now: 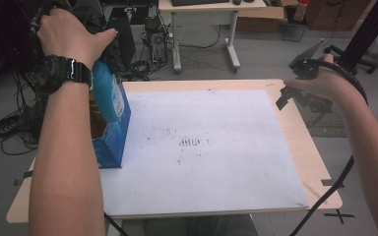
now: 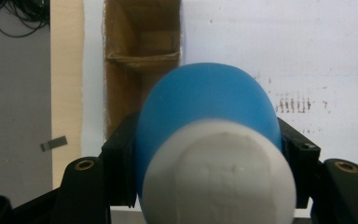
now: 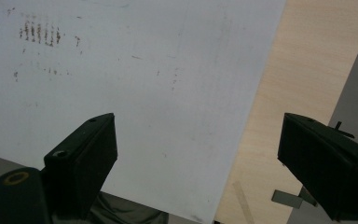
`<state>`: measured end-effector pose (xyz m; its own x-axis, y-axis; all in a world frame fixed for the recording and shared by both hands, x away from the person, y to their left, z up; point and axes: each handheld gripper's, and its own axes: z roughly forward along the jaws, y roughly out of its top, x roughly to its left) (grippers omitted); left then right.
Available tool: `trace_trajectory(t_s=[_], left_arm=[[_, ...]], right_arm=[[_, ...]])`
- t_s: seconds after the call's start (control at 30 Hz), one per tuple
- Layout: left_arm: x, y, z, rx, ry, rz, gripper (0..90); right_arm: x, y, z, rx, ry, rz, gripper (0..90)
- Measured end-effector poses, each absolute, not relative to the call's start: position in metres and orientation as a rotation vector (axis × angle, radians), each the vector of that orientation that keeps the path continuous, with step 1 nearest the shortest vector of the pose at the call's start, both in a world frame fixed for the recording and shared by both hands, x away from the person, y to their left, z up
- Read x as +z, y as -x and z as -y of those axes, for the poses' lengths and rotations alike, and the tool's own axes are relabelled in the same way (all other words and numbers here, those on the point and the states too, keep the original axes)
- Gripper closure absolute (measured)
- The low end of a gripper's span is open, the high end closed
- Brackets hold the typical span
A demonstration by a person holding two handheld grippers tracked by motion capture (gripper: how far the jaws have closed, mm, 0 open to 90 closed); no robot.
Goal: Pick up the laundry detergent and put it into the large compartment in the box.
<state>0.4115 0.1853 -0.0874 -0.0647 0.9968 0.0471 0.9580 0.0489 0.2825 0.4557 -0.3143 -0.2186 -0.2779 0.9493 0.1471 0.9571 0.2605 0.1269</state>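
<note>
Left hand (image 1: 66,32), wristwatch on its wrist, holds the left gripper (image 2: 209,154) raised, jaws clamped on a load. Right gripper (image 3: 198,163) hovers with jaws spread wide, gripped by the right hand (image 1: 325,81)

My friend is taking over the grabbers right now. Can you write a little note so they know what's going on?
Left gripper: fingers shut on the blue bottle, white cap toward the camera, held above the open blue box at the table's left edge.
Right gripper: fingers open, holding nothing, over the white mat near the table's right edge.
Done: bottle gripped and lifted.
Left: probably lower the bottle into the box, then let go.
</note>
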Motion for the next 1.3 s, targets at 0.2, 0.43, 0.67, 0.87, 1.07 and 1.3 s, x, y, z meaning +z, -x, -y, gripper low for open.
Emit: trace_trajectory(t_s=[0.2, 0.43, 0.67, 0.87, 1.07, 1.3], left_arm=[[-0.088, -0.412, -0.195, 0.352, -2.026, -2.159, 37.6], [-0.087, -0.411, -0.209, 0.368, -2.012, -2.179, 37.6], [-0.090, -0.411, -0.220, 0.386, -2.003, -2.196, 37.6], [-0.096, -0.412, -0.227, 0.374, -2.005, -2.202, 37.6], [-0.100, -0.413, -0.231, 0.374, -2.013, -2.209, 37.6], [-0.104, -0.415, -0.234, 0.375, -2.012, -2.211, 37.6]], right_arm=[[-0.219, -0.456, 0.312, -0.288, 1.867, 2.455, 11.9], [-0.218, -0.457, 0.313, -0.285, 1.874, 2.457, 11.9], [-0.216, -0.457, 0.311, -0.281, 1.879, 2.456, 11.9], [-0.217, -0.457, 0.308, -0.272, 1.880, 2.455, 11.9], [-0.218, -0.457, 0.308, -0.268, 1.886, 2.452, 11.9], [-0.217, -0.456, 0.308, -0.261, 1.889, 2.455, 11.9]])
